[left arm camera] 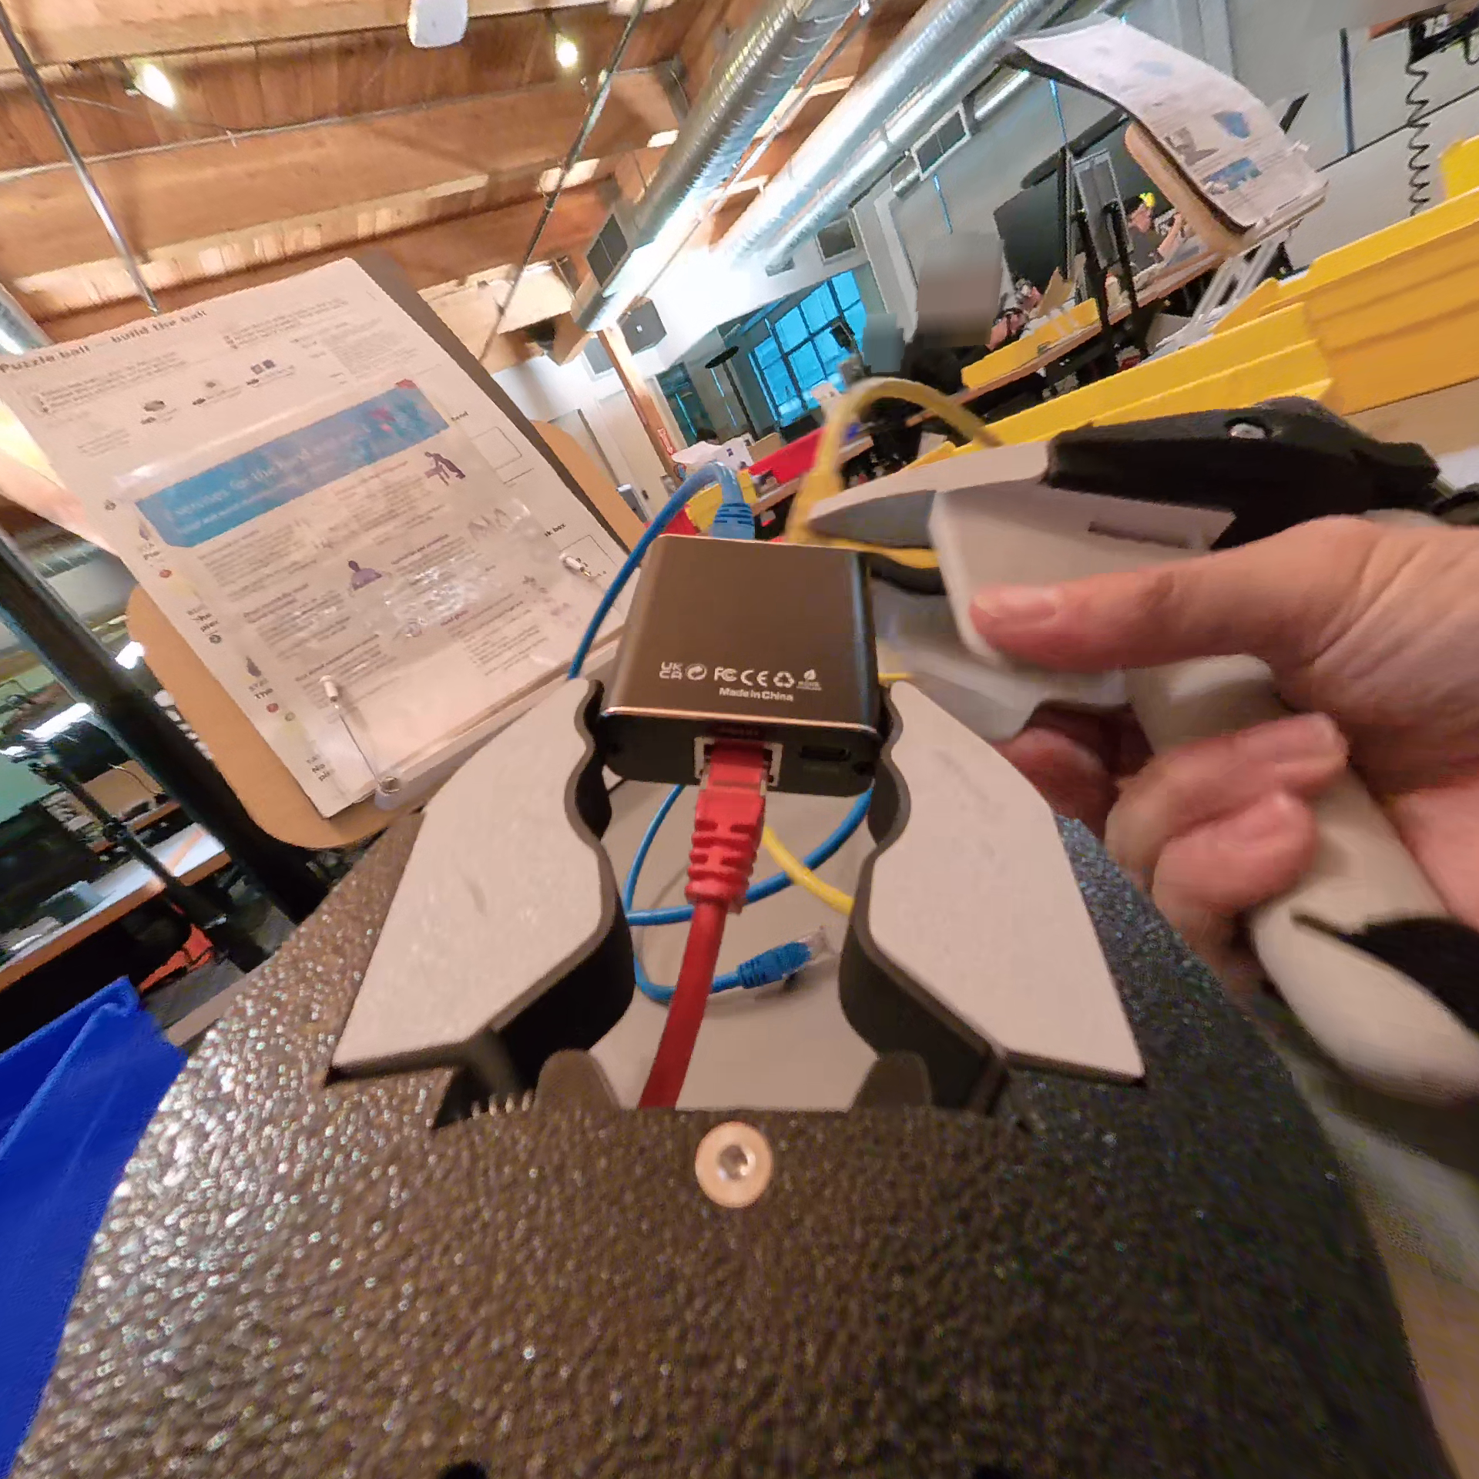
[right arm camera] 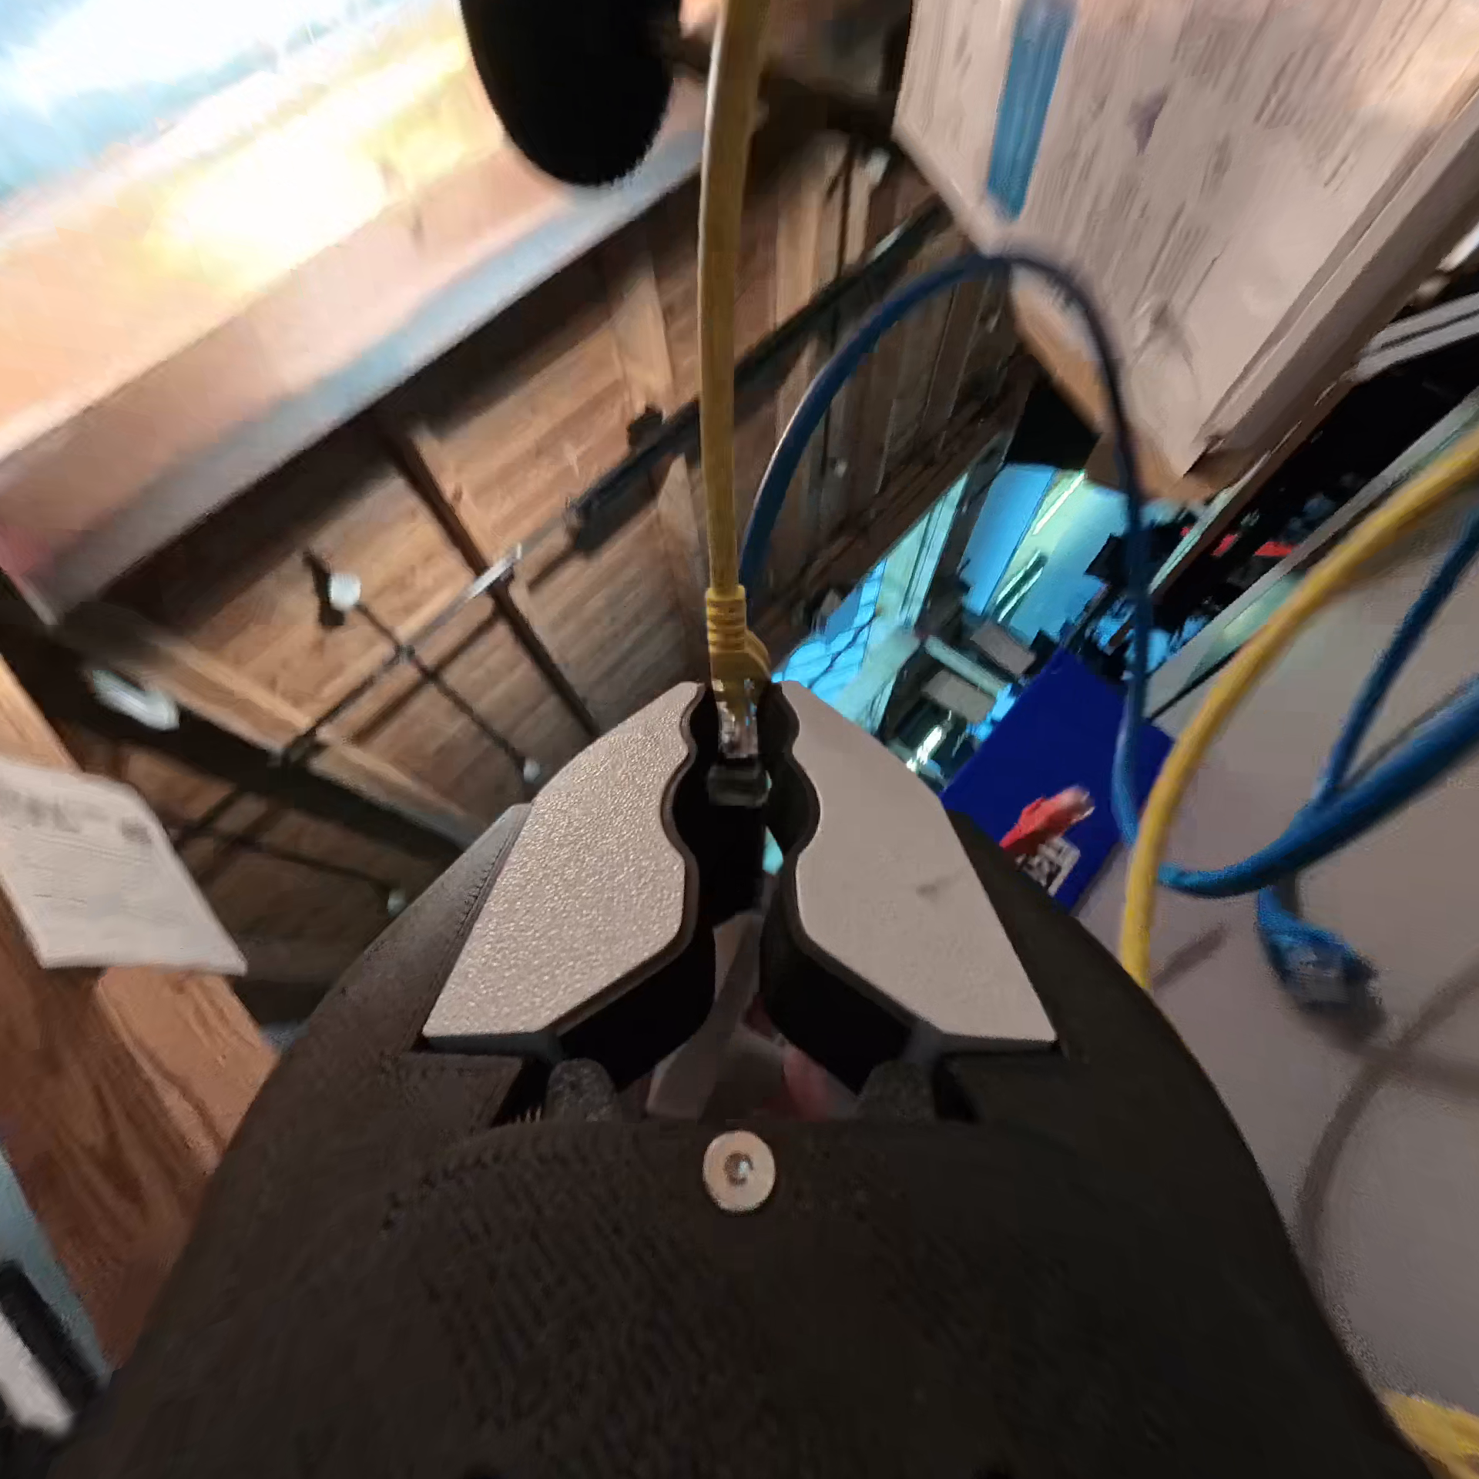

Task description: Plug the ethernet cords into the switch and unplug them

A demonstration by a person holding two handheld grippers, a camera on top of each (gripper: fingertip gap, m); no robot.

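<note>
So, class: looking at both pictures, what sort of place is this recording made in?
Probably a shared workshop or lab in a converted industrial building: exposed wooden ceiling beams, silver ventilation ducts, and long workbenches carrying yellow bins and monitors.

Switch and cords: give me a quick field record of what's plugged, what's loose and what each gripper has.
switch: black box, clamped at its sides by left gripper
red cord: plugged into the near port
blue cord, far end: at the switch's far side, seating unclear
blue cord, loose plug: lying free below the switch
yellow cord plug: pinched in right gripper, not in a port
</note>
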